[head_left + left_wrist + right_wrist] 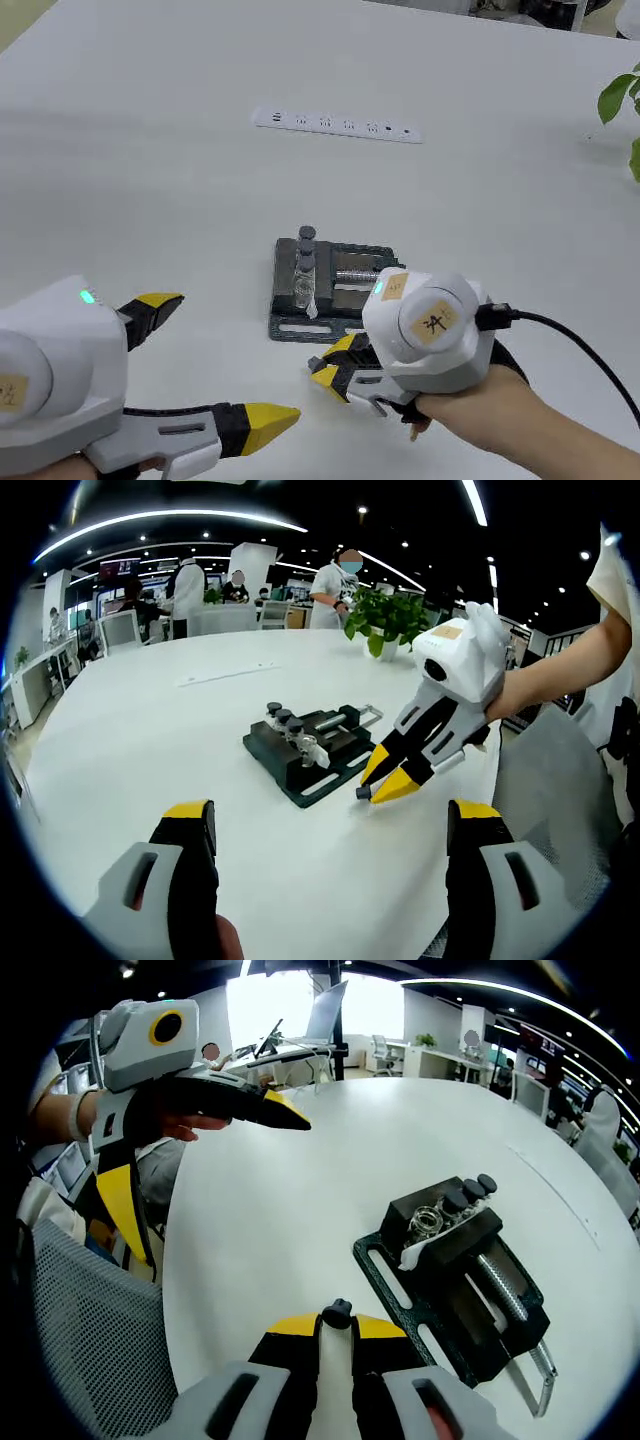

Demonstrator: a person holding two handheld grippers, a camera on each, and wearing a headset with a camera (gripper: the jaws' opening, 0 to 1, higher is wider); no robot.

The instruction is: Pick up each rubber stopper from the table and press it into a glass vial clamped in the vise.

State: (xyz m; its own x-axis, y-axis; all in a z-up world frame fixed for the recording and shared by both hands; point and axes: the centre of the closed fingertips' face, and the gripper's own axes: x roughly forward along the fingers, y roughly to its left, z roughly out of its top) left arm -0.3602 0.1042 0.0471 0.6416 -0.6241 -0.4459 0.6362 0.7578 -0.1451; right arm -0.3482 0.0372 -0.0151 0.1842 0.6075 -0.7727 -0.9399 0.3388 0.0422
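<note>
Spreading white across every view, the table (150, 150) carried a dark vise (286, 290) at its middle and a power strip (337, 125) on the far side. The left gripper (239, 355) hung at the near left, jaws wide apart with nothing between them. The right gripper (318, 370) sat low at the near right, just on the near side of the vise. Its jaws were drawn together on a small dark stopper (337, 1310), pinched at their tips. A row of vials stood in the vise: three capped vials (470, 1192) toward the far end and one open vial (424, 1222) at the near end.

The step in hand looked to be the carry, with the stopper gripped but not yet seated. The next move would call for bringing it over the open vial, squaring it to the mouth and pressing straight down.

The right gripper view gave the stopper and the open mouth plainly. The head view had the gripper's body over its own tips and stacked the vials into one column. The left gripper view put the stopper close above the table; whether it touched, I could not tell.
</note>
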